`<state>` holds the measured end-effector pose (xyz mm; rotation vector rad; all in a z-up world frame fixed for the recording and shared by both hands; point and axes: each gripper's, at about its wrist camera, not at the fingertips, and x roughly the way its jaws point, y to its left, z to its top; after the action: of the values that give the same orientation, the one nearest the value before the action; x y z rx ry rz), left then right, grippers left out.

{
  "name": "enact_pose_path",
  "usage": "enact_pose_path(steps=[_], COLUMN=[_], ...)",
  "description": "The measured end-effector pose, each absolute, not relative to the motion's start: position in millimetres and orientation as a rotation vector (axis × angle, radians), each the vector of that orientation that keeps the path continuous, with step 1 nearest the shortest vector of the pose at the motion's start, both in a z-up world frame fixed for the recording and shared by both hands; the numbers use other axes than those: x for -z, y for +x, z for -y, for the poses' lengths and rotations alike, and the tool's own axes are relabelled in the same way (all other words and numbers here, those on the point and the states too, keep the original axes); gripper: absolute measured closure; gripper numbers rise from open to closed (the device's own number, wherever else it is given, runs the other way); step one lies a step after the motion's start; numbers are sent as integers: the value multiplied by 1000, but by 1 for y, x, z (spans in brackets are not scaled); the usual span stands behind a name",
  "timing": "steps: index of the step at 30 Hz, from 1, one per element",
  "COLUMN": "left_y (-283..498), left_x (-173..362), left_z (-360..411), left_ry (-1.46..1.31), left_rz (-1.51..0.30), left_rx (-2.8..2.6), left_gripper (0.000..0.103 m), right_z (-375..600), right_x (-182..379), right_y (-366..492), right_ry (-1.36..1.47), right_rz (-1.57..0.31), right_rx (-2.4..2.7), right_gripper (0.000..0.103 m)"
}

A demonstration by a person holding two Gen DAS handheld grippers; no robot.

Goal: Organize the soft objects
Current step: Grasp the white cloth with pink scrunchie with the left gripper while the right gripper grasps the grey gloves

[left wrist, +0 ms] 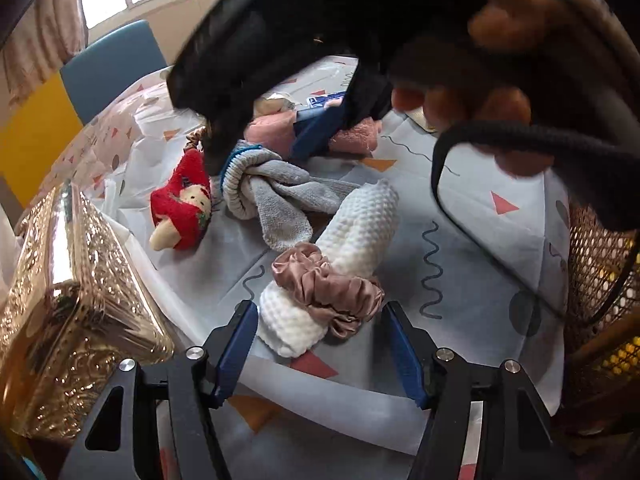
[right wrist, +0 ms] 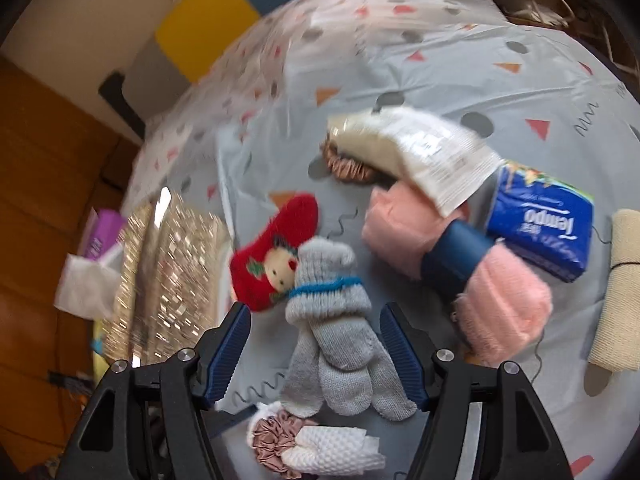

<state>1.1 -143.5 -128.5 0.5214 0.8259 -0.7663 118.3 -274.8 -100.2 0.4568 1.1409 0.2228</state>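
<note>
In the left wrist view my left gripper (left wrist: 319,307) stands open over the near end of a white waffle cloth roll (left wrist: 362,228). A dusty-pink scrunchie (left wrist: 324,280) is wrapped around that roll. The roll's end lies between the blue pads with a little room on each side. In the right wrist view my right gripper (right wrist: 315,309) is open astride a bundled pair of grey socks (right wrist: 334,332), with gaps on both sides. A red sock with a doll face (right wrist: 276,248) touches the grey pair on the left. A pink towel with a blue band (right wrist: 504,300) lies to the right.
A gold embossed box (left wrist: 72,304) stands at the left. A mesh basket (left wrist: 600,280) stands at the right edge. A blue tissue pack (right wrist: 540,232), a white packet (right wrist: 408,148) over a brown scrunchie (right wrist: 348,168), and a beige roll (right wrist: 624,288) lie on the patterned tablecloth (right wrist: 440,60). A person's hand (left wrist: 500,92) holds the right gripper.
</note>
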Motion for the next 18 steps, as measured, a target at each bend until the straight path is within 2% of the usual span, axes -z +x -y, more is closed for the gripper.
enact_pose_path(steps=[3, 5, 6, 7, 9, 13, 16, 18], left_y=[0, -1, -2, -2, -3, 1, 3, 4], left_x=[124, 119, 117, 114, 107, 89, 84, 86], left_z=[139, 134, 132, 131, 126, 125, 135, 145], left_ry=[509, 491, 483, 476, 445, 424, 473, 528], left_rz=[-813, -809, -809, -808, -811, -785, -758, -754], left_rx=[770, 779, 783, 785, 793, 797, 798, 799], left_gripper=[37, 36, 35, 34, 25, 22, 22, 18], right_z=[261, 258, 260, 266, 274, 294, 309, 323], right_x=[116, 126, 125, 121, 108, 81, 72, 69], right_y=[124, 125, 123, 122, 118, 106, 99, 95], right_ry=[362, 310, 294, 323, 356, 441, 478, 524], right_rz=[-1211, -1267, -1255, -1232, -1160, -997, -941, -916], right_rx=[-207, -180, -163, -161, -159, -148, -87, -40], right_gripper=[36, 57, 72, 81, 83, 83, 83, 83])
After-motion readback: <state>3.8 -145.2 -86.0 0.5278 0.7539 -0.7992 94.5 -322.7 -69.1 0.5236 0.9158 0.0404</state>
